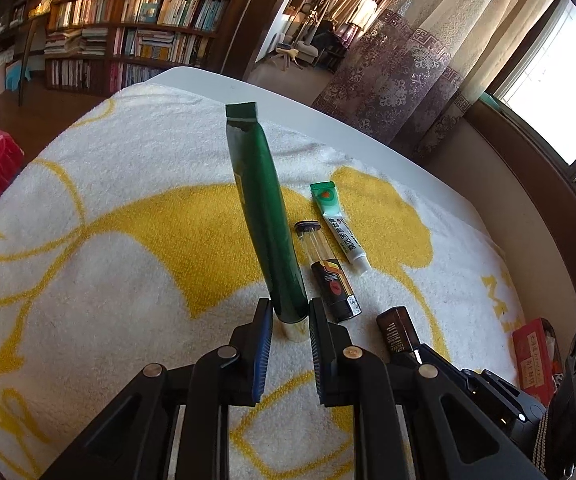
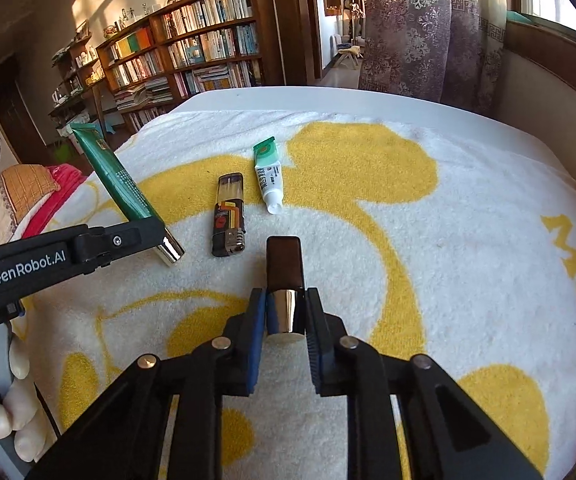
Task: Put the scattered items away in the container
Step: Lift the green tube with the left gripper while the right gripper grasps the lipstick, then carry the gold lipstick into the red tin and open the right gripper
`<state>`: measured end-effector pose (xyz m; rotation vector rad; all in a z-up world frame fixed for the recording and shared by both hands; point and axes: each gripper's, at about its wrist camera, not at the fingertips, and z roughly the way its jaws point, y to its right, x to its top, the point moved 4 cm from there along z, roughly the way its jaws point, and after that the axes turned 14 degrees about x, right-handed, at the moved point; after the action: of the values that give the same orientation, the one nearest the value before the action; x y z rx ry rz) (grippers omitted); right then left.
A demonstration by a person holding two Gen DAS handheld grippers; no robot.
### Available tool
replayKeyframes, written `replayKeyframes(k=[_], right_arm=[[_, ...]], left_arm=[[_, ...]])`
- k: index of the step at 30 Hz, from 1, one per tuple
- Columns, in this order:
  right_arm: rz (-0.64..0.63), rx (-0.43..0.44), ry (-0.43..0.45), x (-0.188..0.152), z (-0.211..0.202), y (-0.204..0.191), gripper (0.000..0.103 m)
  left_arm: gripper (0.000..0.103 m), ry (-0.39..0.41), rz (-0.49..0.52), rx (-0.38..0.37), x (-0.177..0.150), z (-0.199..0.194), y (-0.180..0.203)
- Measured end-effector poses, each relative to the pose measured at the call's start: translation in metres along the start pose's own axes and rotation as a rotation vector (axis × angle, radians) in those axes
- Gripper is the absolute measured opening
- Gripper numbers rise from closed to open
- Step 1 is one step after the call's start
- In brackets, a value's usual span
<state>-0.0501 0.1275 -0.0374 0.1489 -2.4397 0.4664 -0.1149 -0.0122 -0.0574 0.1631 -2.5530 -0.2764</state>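
My right gripper [image 2: 285, 312] clamped on brown tube [image 2: 284, 258] by chrome cap, on towel [image 2: 468, 280]; left gripper [image 1: 290, 314] clamped on green tube [image 1: 263, 208] — lifted, tilted; lighter [image 2: 229, 216], small white tube [image 2: 268, 178] farther out.

The red box [image 1: 534, 360] is half hidden behind the right tongs [image 1: 420, 350].

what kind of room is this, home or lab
Most likely a home, a living room or study. Tall wooden bookshelves packed with books line the far wall, patterned curtains hang by a window, and the table is covered with a yellow and white towel.
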Motion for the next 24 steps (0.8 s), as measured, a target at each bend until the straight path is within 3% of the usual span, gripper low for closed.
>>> replayKeyframes(k=[10, 24], right_arm=[[0.046, -0.004, 0.107, -0.015, -0.062, 0.012, 0.021], [0.19, -0.063, 0.284, -0.058, -0.171, 0.063, 0.021]], left_arm=[[0.019, 0.011, -0.004, -0.078, 0.0, -0.018, 0.007], [0.019, 0.002, 0.086, -0.099, -0.016, -0.024, 0.036]])
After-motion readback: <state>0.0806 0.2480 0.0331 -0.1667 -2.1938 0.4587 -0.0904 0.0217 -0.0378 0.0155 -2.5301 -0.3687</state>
